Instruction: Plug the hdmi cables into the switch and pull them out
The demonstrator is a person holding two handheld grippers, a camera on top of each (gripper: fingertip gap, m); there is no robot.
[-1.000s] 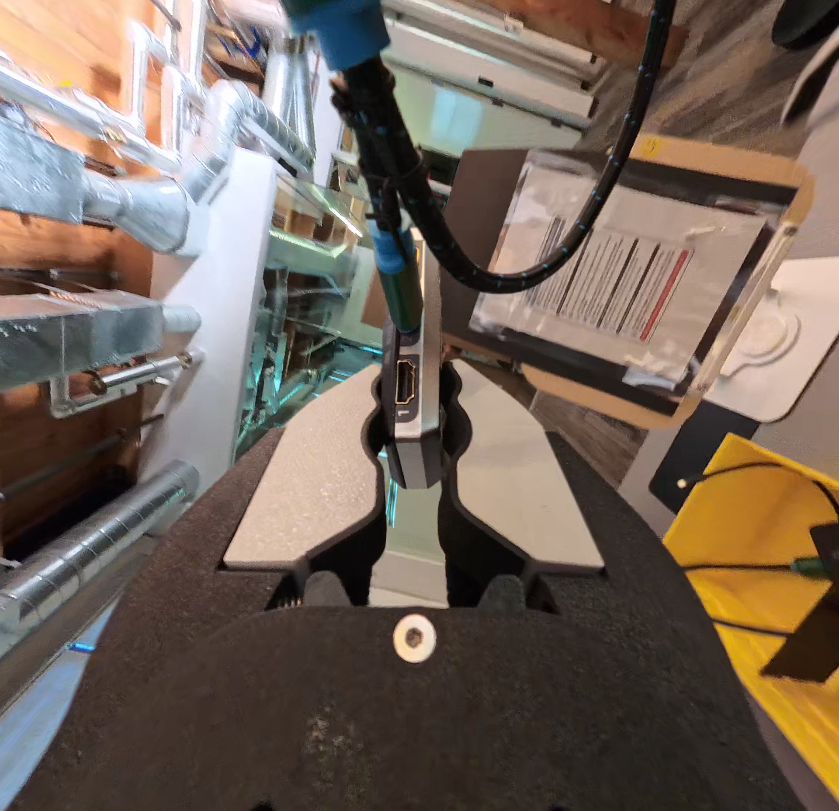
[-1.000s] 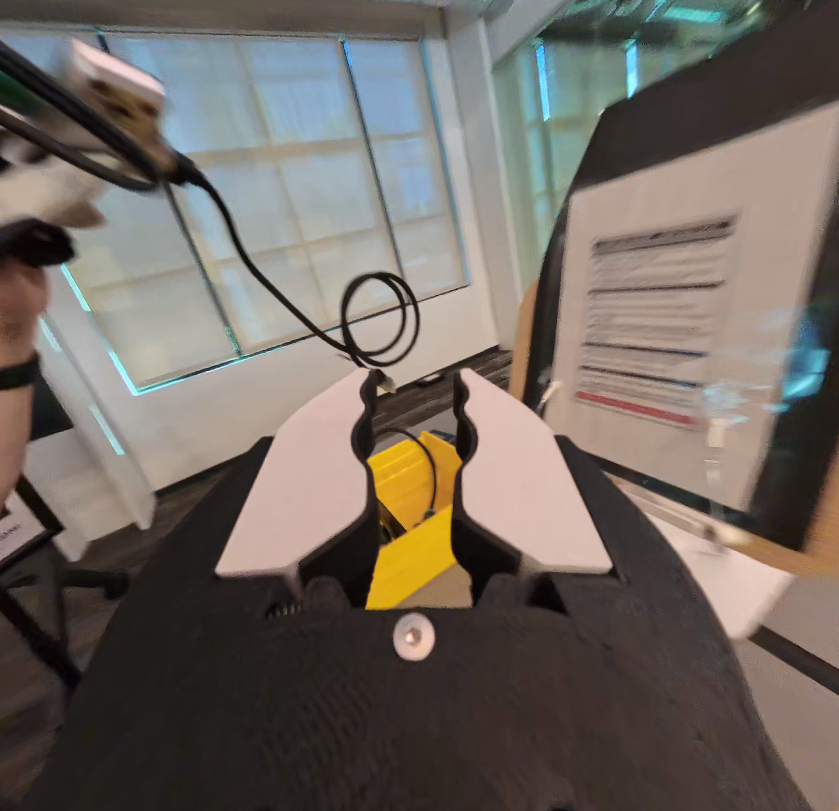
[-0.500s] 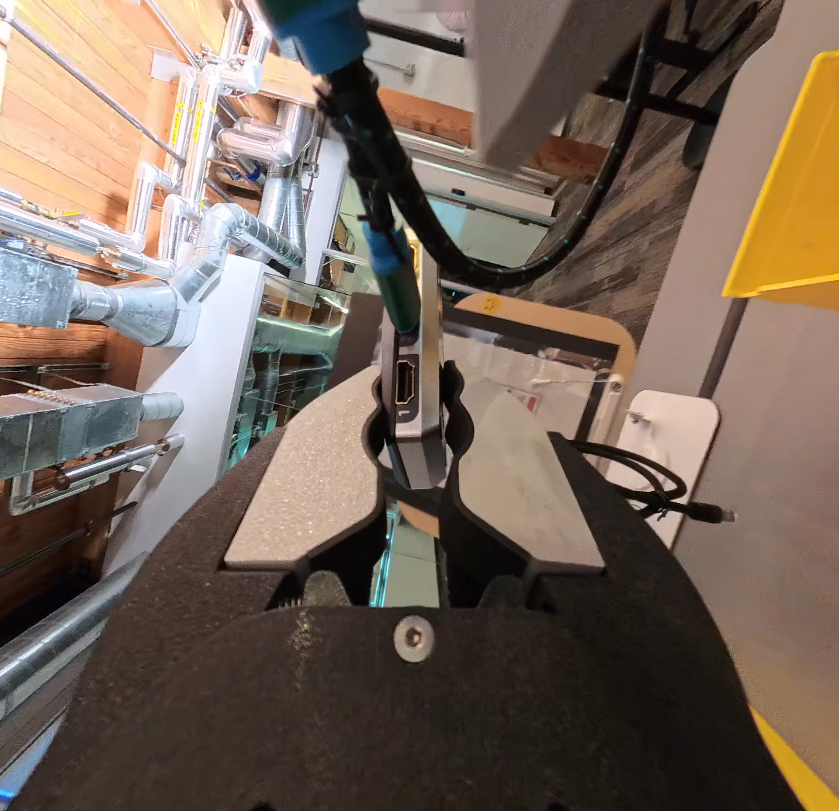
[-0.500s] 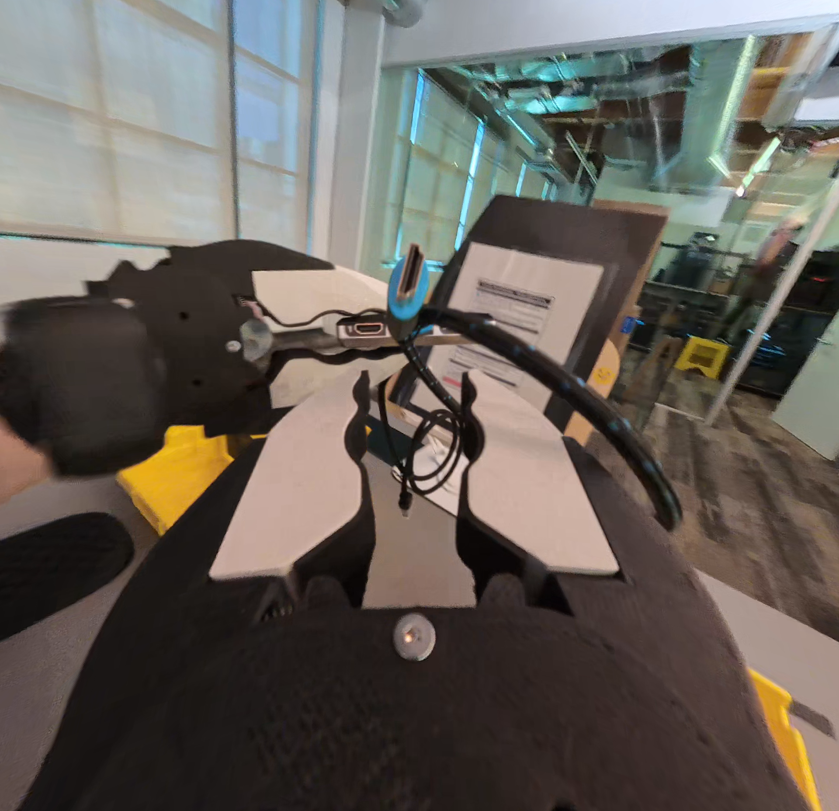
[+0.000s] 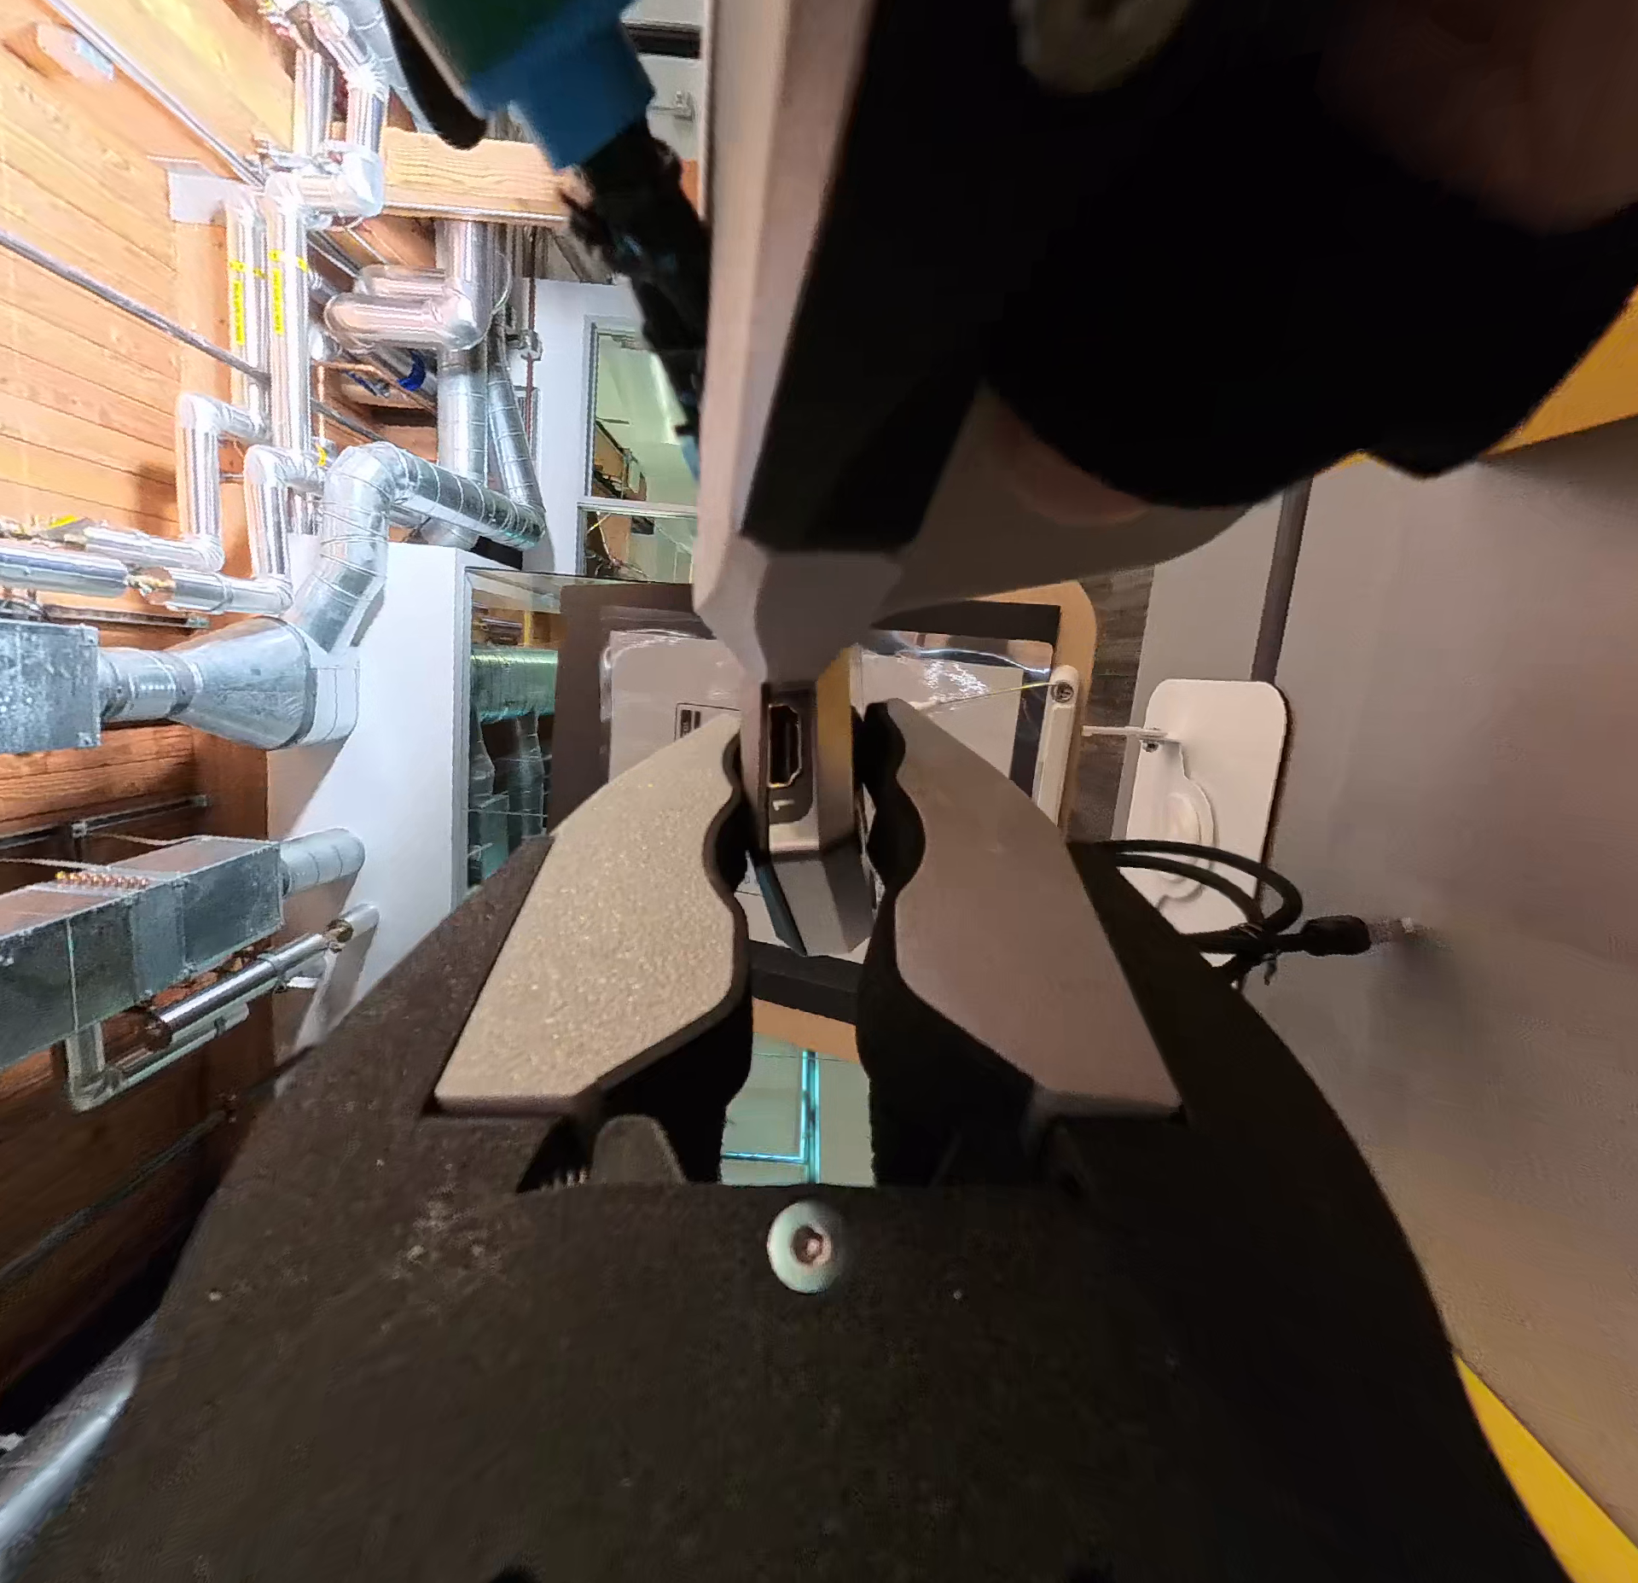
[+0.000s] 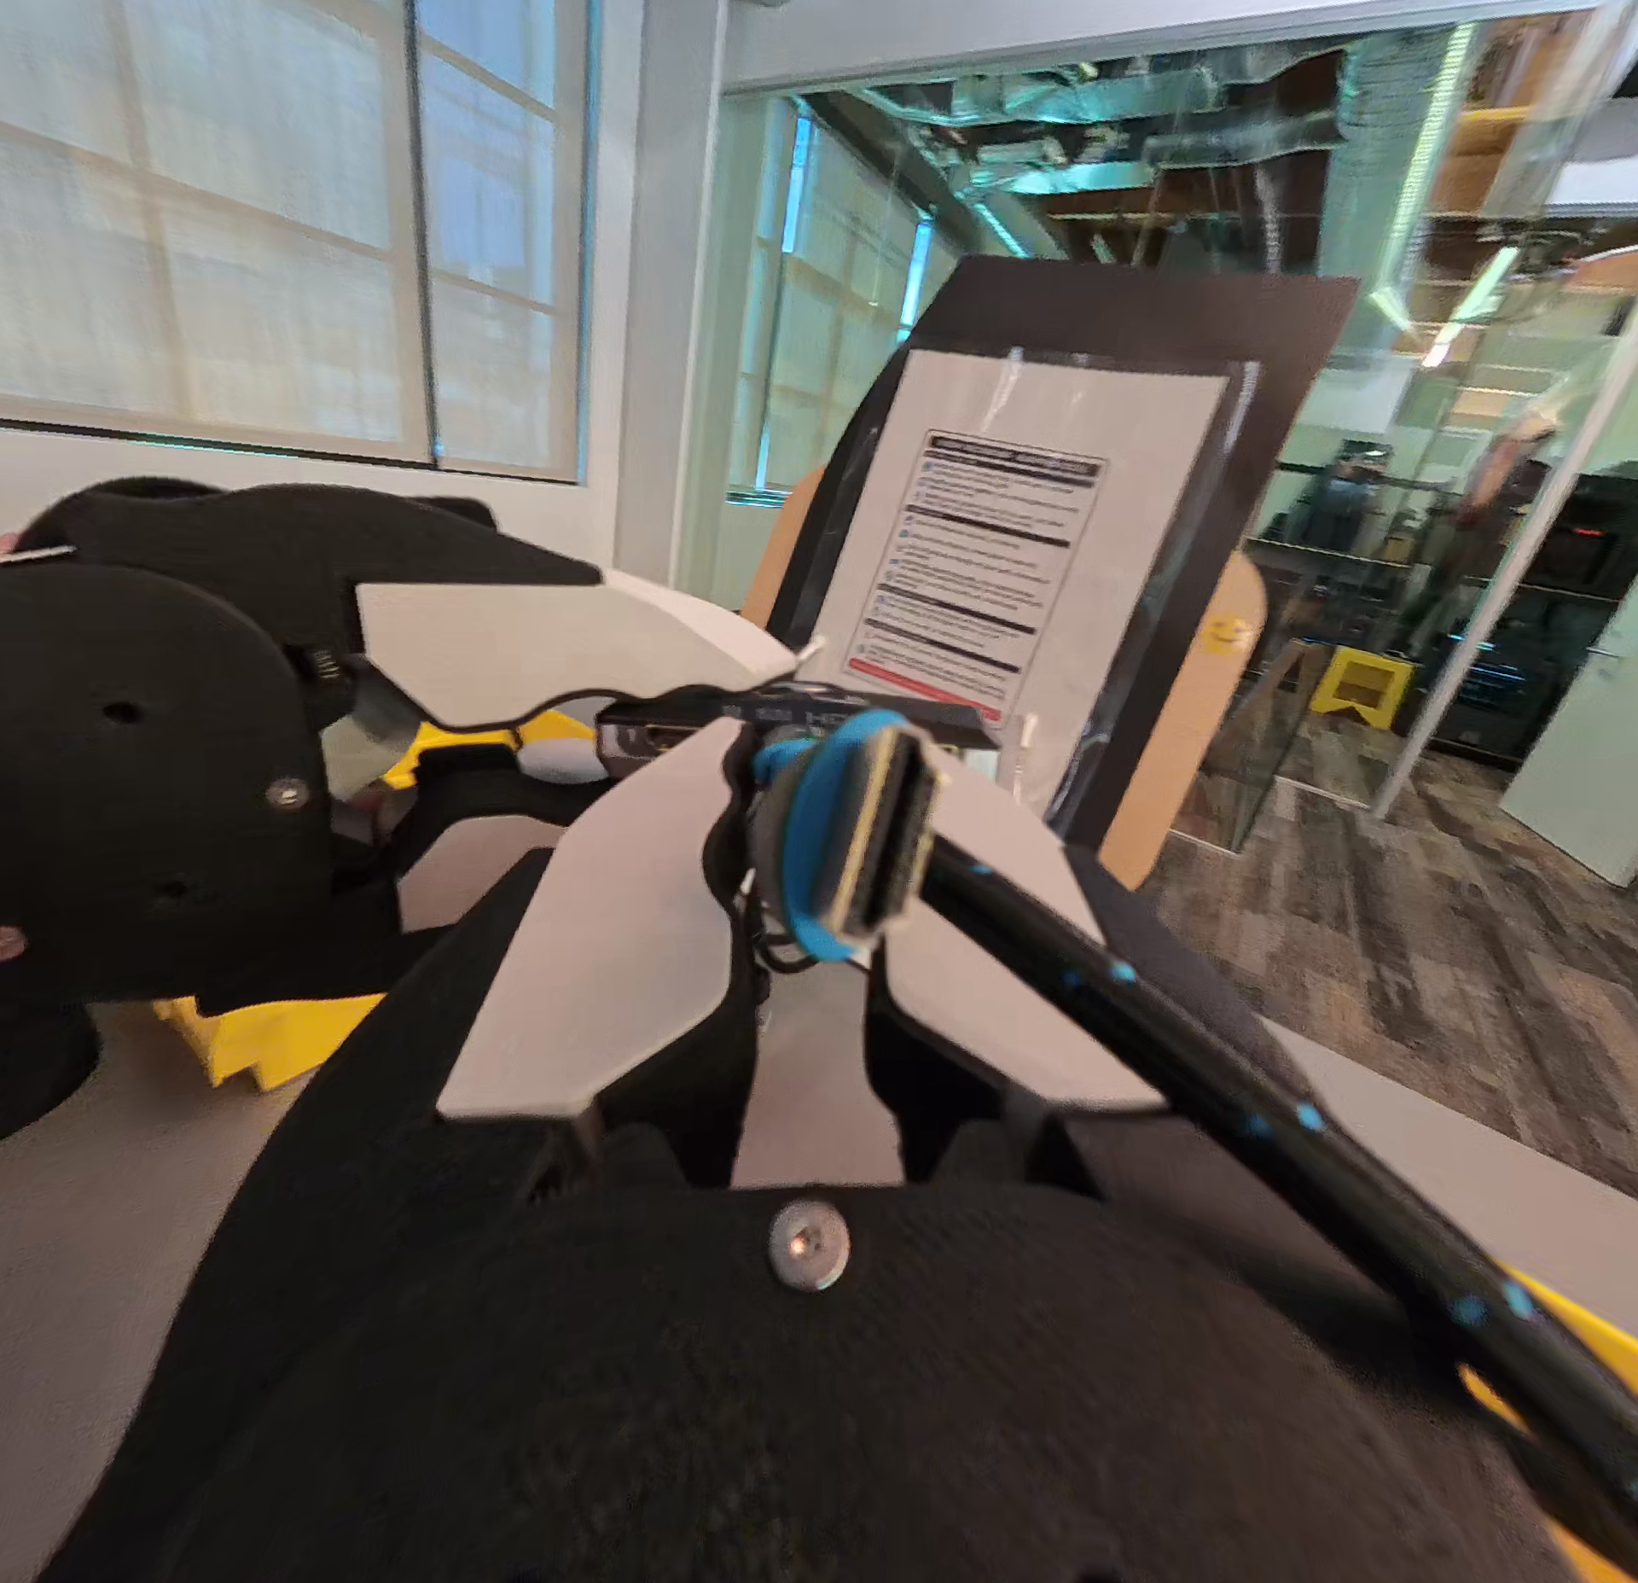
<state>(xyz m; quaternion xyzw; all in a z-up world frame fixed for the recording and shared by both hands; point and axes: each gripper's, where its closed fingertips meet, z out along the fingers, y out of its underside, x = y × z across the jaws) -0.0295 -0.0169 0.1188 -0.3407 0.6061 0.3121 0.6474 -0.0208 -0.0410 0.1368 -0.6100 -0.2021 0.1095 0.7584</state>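
My left gripper [image 5: 802, 742] is shut on the grey HDMI switch [image 5: 811, 840], held edge-on with one empty port [image 5: 784, 747] facing me. In the right wrist view it [image 6: 674, 707] comes in from the left, holding the flat dark switch [image 6: 798, 714]. My right gripper [image 6: 824, 796] is open, its fingertips reaching either side of the switch's edge. One finger [image 5: 798, 299] fills the top of the left wrist view and hides the plugged-in end. A free blue HDMI plug [image 6: 855, 840] hangs in front of the right camera; its black braided cable [image 6: 1241, 1097] runs off lower right.
A black sign board with a sleeved paper [image 6: 1019, 547] stands just behind the switch. A yellow bin [image 6: 266, 1044] sits on the grey table [image 6: 133, 1186]. A thin coiled black cable [image 5: 1223, 902] and a white plate [image 5: 1205, 787] lie farther off. My two grippers' fingertips are within a few centimetres of each other.
My right gripper has moved in from afar, right up to the switch, still open. The free plug now hangs close before its camera. My left gripper keeps its hold on the switch.
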